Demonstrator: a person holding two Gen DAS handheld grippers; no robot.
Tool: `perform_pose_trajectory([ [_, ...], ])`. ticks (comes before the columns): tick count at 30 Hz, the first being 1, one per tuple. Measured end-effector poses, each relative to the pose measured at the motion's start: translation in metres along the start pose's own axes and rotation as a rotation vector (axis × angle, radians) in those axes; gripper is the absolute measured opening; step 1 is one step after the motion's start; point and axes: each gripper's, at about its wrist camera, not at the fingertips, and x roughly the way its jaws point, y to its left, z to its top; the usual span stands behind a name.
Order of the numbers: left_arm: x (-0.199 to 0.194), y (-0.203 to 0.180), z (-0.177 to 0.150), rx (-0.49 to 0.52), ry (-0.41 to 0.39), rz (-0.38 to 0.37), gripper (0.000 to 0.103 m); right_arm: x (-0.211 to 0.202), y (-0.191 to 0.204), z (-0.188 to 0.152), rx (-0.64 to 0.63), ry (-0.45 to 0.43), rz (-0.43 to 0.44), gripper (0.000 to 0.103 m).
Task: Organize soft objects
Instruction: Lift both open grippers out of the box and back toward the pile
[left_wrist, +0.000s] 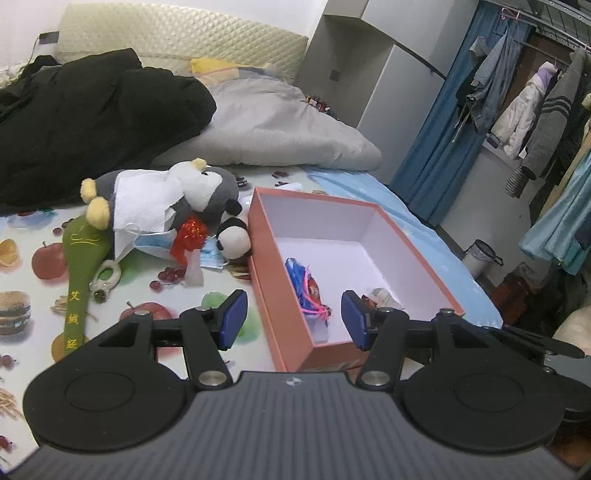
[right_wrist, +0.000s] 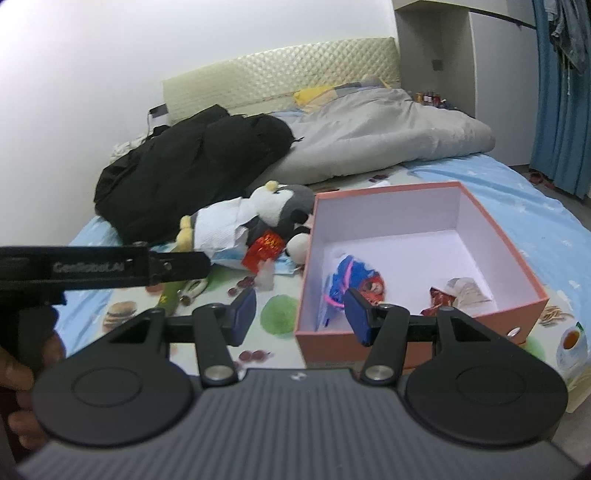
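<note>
An orange box (left_wrist: 275, 314) with white inside walls stands open on the fruit-print sheet. A blue and pink bundle (left_wrist: 304, 284) and a crumpled wrapper (left_wrist: 382, 297) lie in it. Left of the box is a heap: a grey penguin plush (left_wrist: 214, 192) under a white paper towel (left_wrist: 144, 199), a small panda plush (left_wrist: 234, 240), a red foil piece (left_wrist: 190, 234), a blue face mask (left_wrist: 155, 245) and a green plush mallet (left_wrist: 79, 258). My left gripper (left_wrist: 293, 319) hovers open over the box's near left corner, holding nothing. My right gripper (right_wrist: 301, 315) is open and empty before the box (right_wrist: 325, 347).
A black jacket (left_wrist: 92, 122) and a grey duvet (left_wrist: 280, 125) fill the back of the bed. A clothes rack (left_wrist: 535, 110) and blue curtain stand past the bed's right edge. In the right wrist view, the left tool's black frame (right_wrist: 92, 267) and a hand (right_wrist: 22, 365) sit at the left.
</note>
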Motion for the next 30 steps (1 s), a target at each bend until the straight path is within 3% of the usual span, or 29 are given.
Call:
perform_pose_trajectory([
  [14, -0.024, 0.018, -0.035, -0.033, -0.012, 0.037, 0.062, -0.001, 0.022, -0.027, 0.011, 0.004, 0.052, 0.056],
  [21, -0.036, 0.027, -0.049, -0.046, -0.029, 0.030, 0.062, -0.004, 0.037, -0.037, -0.043, -0.018, 0.060, 0.056],
  [30, -0.044, 0.047, -0.066, -0.041, -0.031, 0.066, 0.062, 0.000, 0.054, -0.054, -0.076, 0.020, 0.080, 0.056],
])
